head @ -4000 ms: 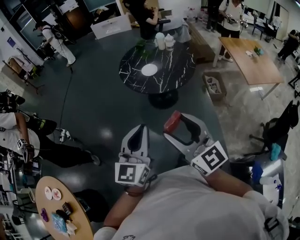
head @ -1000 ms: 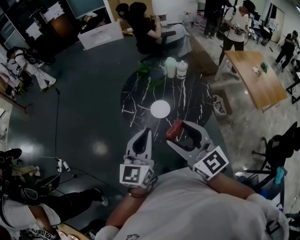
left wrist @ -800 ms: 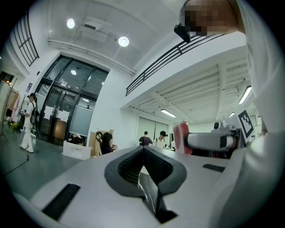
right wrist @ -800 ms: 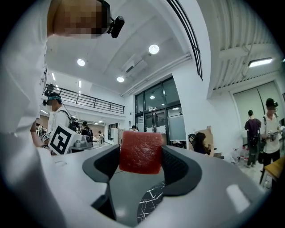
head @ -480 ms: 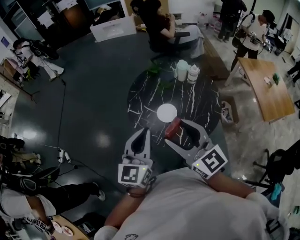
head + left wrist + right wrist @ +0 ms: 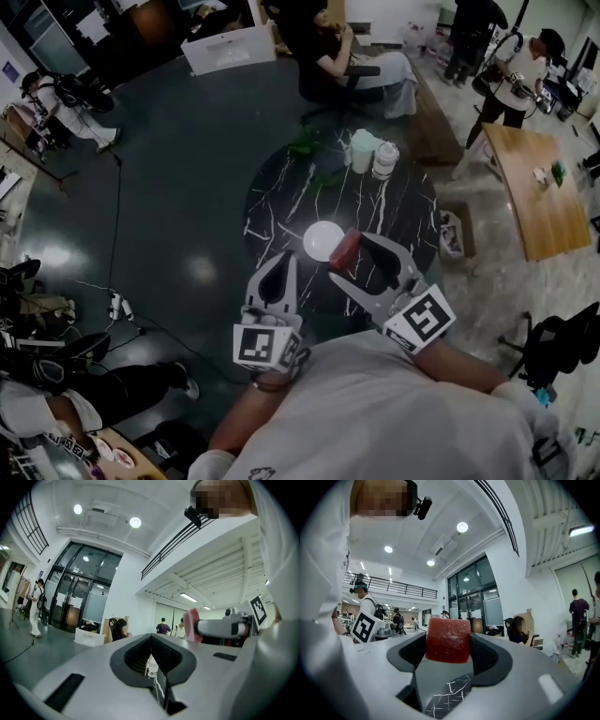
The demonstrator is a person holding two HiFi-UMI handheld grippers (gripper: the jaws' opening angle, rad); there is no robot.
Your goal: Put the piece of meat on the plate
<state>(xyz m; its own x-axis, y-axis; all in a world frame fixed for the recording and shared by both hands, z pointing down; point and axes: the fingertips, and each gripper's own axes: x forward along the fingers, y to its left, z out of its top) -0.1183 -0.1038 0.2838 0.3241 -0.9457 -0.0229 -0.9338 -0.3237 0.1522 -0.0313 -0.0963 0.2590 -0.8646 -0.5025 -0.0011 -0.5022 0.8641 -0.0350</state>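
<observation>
A left gripper [image 6: 280, 266] is held out at the near side of a round black marble table [image 6: 281, 202]. Its jaws are seen closed to a thin slit, and nothing is gripped between them. Just to its right, a small white plate [image 6: 319, 240] lies on the table top.

At the plate's right rim, a red, blocky piece of meat [image 6: 344, 248] is clamped between the tips of the right gripper [image 6: 351, 252]. The meat is held in the air by that gripper and is not resting on the plate. In the right gripper view, the meat is pressed between the dark pads on both sides, and the veined table top is seen below it.

On the far side of the table, green leaves [image 6: 305, 143] are seen, with two pale lidded containers [image 6: 372, 155] standing side by side to their right. Further right, a wooden table [image 6: 544, 206] stands well apart.
</observation>
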